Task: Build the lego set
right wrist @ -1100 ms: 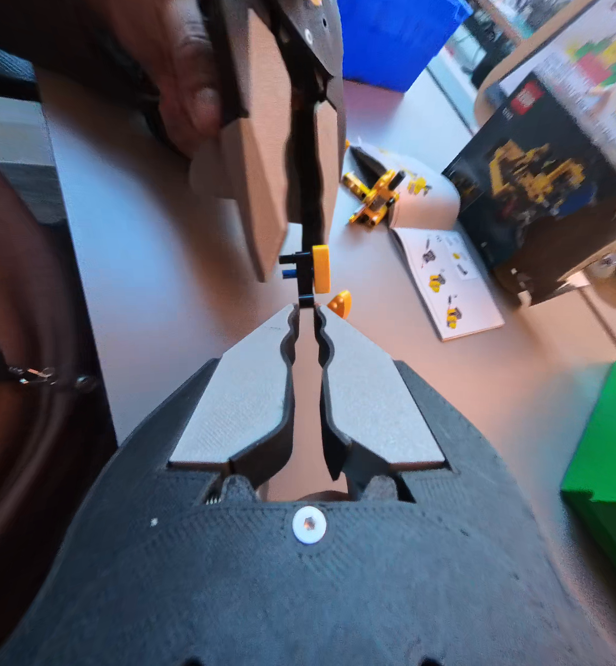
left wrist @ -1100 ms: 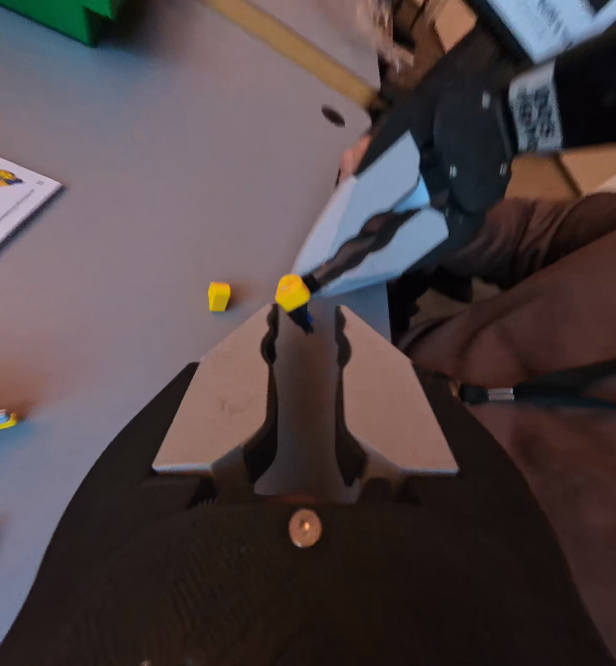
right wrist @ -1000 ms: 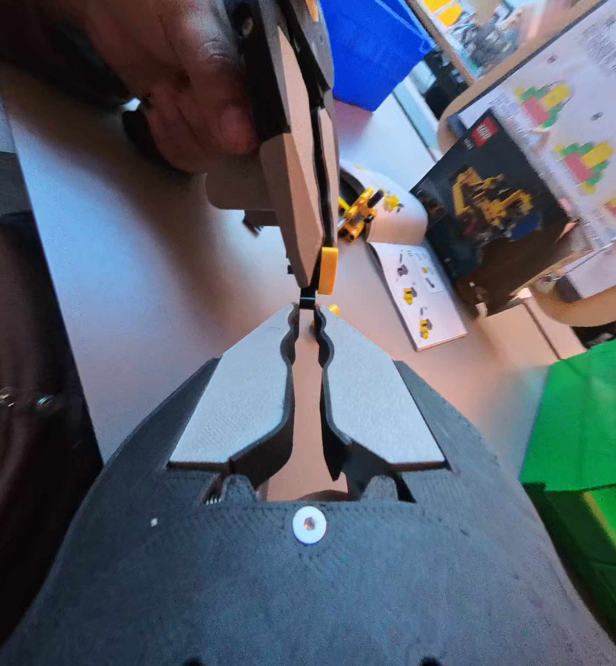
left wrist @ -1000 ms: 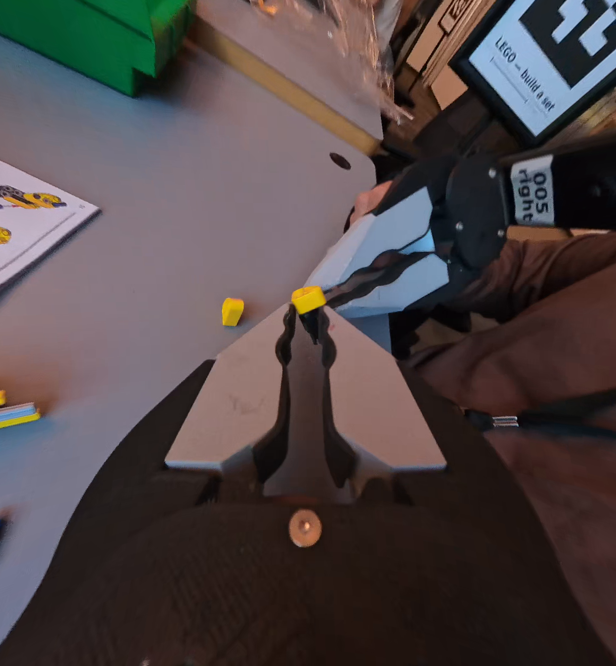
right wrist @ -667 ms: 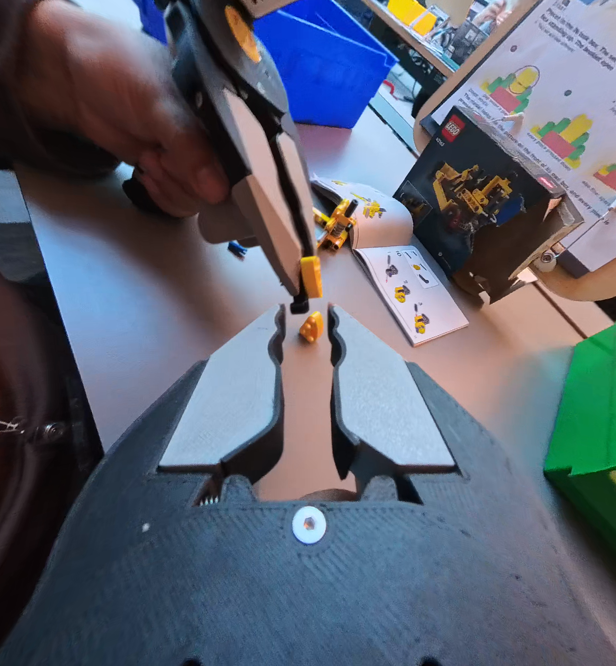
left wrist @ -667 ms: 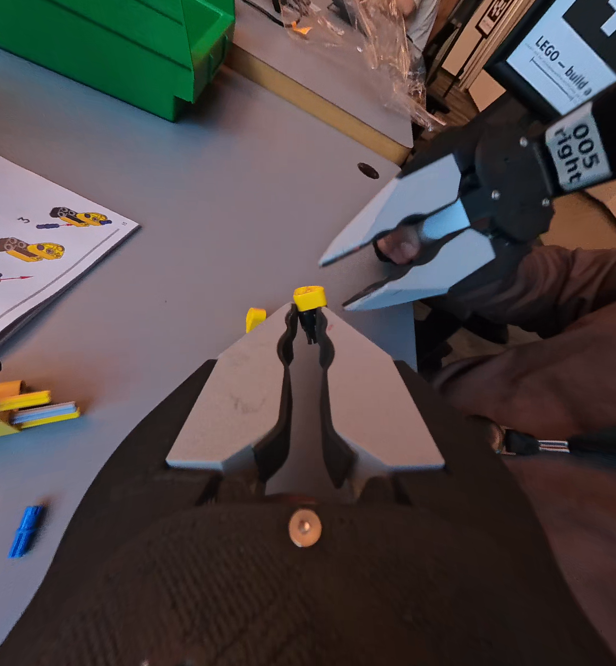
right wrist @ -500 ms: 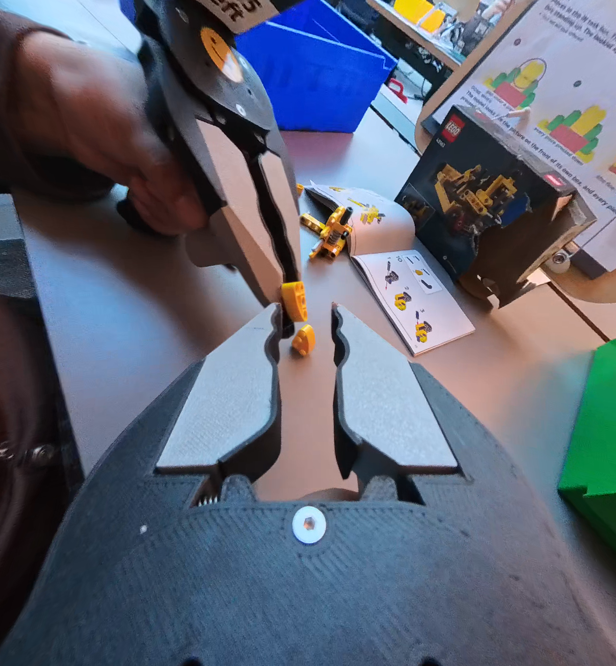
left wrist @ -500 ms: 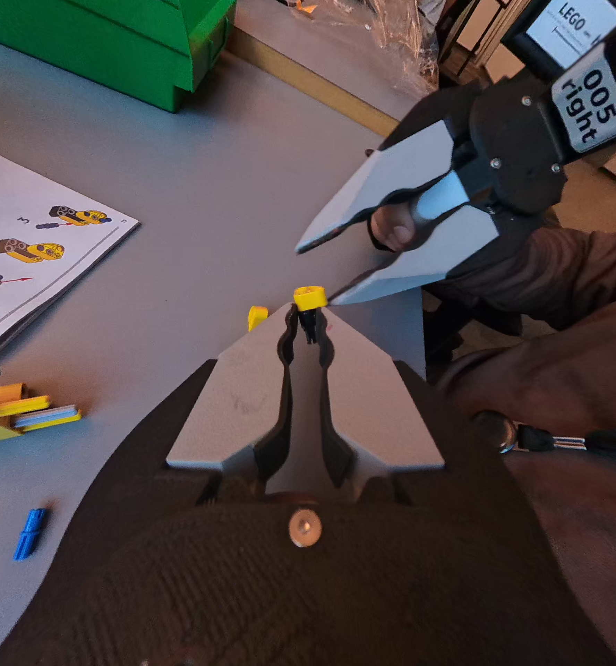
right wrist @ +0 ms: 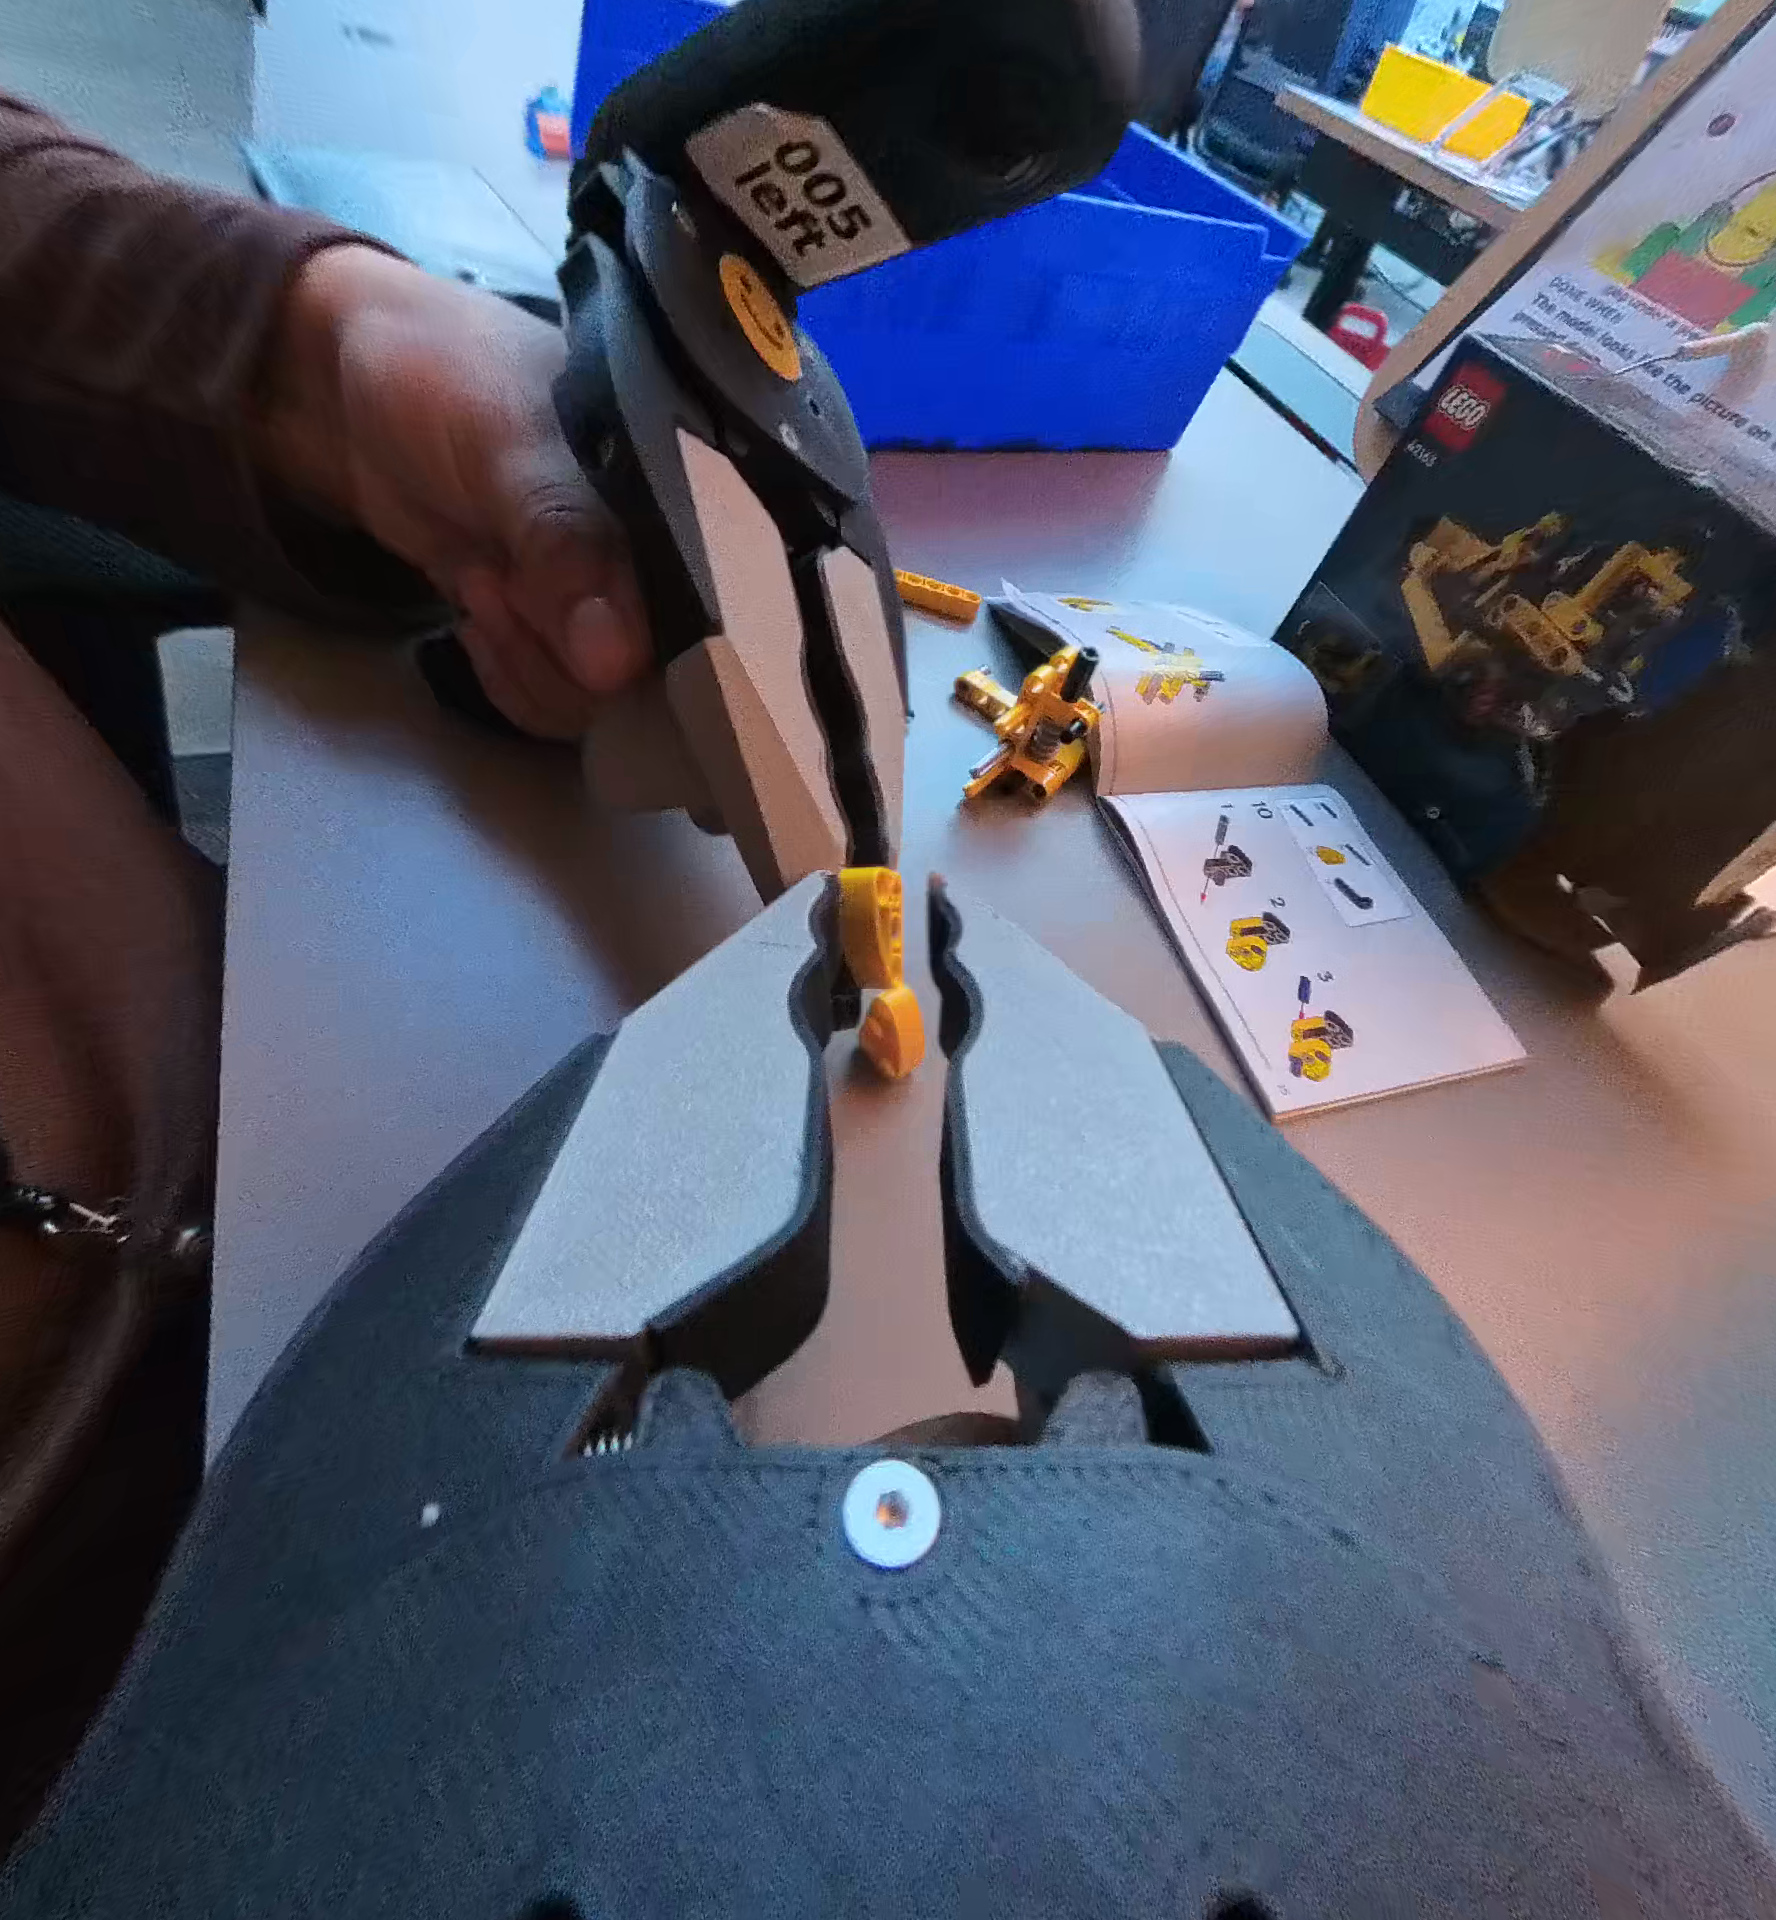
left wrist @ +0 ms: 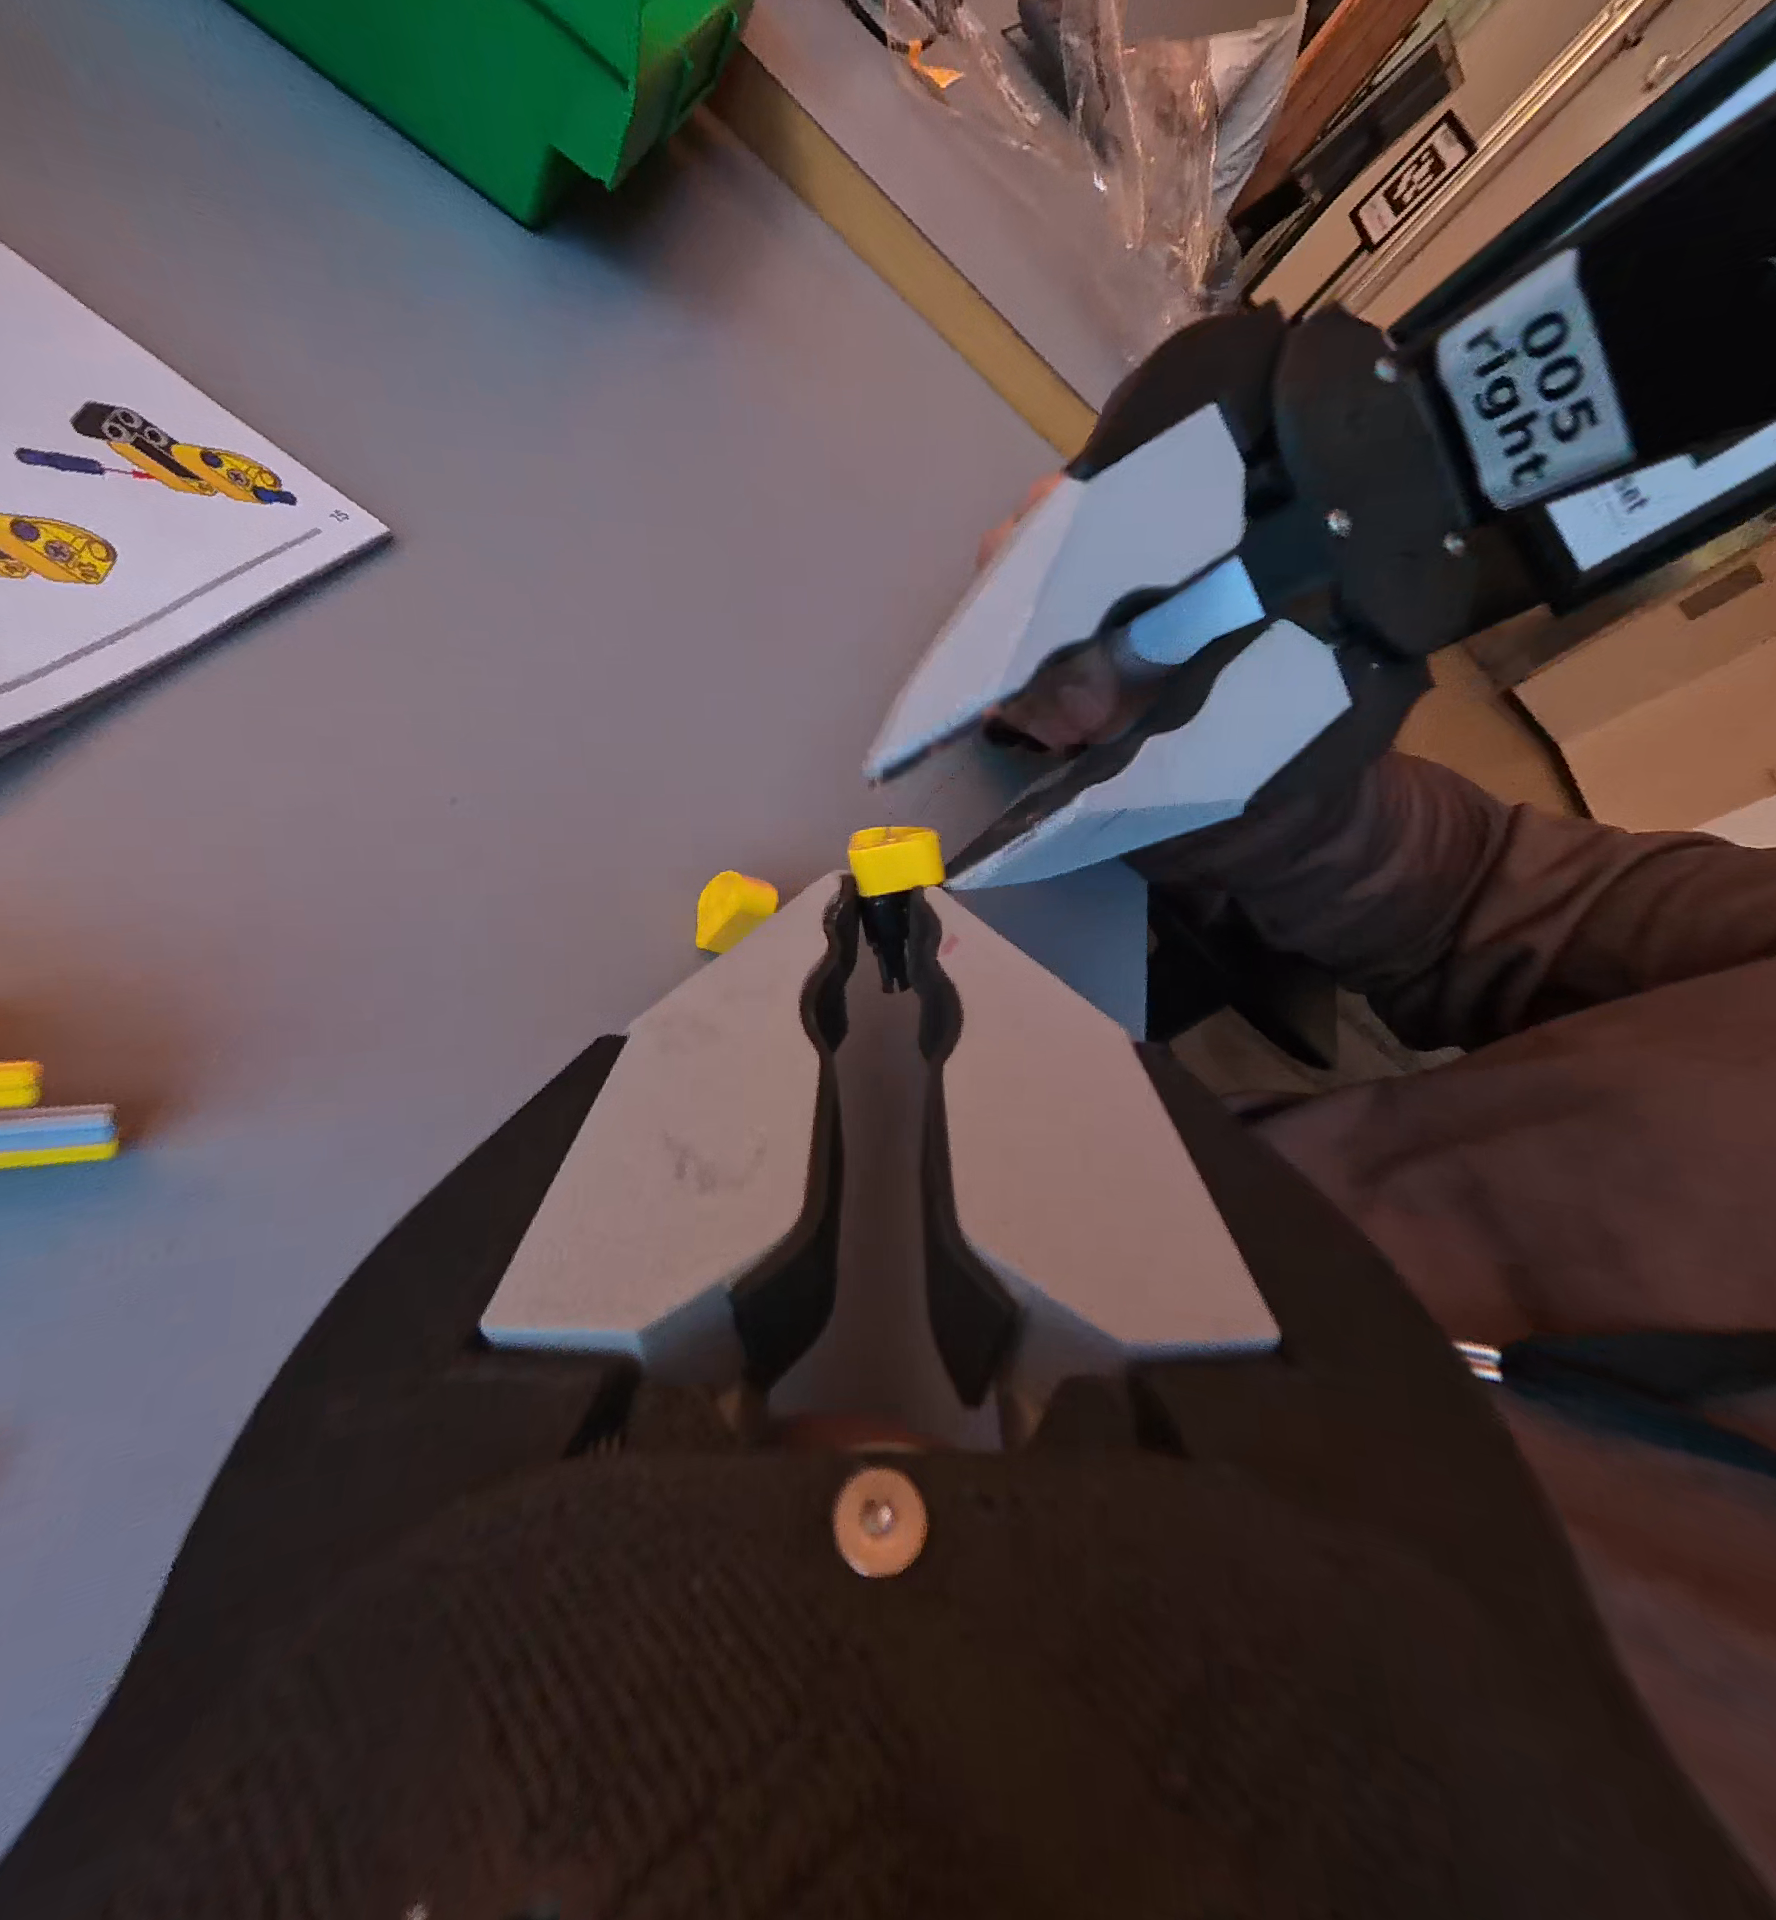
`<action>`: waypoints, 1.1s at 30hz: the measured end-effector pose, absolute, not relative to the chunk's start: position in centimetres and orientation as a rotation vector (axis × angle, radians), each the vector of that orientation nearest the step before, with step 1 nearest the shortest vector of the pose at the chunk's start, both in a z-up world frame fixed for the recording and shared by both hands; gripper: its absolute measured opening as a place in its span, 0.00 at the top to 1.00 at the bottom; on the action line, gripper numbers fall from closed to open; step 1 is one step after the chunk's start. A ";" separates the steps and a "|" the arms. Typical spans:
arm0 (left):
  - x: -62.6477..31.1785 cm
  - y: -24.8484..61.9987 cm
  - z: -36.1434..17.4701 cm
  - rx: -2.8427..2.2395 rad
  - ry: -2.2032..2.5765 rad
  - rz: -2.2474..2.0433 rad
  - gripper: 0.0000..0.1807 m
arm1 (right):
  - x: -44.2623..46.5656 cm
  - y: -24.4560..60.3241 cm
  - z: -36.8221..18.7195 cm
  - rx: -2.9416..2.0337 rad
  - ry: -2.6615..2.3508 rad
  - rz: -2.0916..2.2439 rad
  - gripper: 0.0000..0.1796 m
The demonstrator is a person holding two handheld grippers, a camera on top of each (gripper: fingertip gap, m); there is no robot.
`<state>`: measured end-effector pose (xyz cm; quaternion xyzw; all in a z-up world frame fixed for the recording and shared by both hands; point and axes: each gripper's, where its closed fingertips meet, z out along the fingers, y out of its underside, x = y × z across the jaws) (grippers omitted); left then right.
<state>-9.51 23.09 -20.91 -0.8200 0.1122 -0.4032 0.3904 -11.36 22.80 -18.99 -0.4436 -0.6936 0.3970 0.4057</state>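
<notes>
A: Since half a second ago, the spread right tool (right wrist: 876,904) has been brought around the yellow-and-black piece (left wrist: 894,873).

B: That piece is gripped upright by the closed left tool (left wrist: 879,914), directly ahead; a loose yellow piece (right wrist: 891,1029) lies on the worktop (left wrist: 551,623) below.

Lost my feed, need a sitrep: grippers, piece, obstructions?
Left gripper shut on yellow-and-black piece. Right gripper open, one fingertip at that piece. Loose yellow piece on table beneath.
</notes>
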 end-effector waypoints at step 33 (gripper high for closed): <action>-13.0 25.9 -19.0 -1.920 0.122 -0.838 0.96 | -14.2 25.7 -17.4 -1.030 -1.530 0.511 0.99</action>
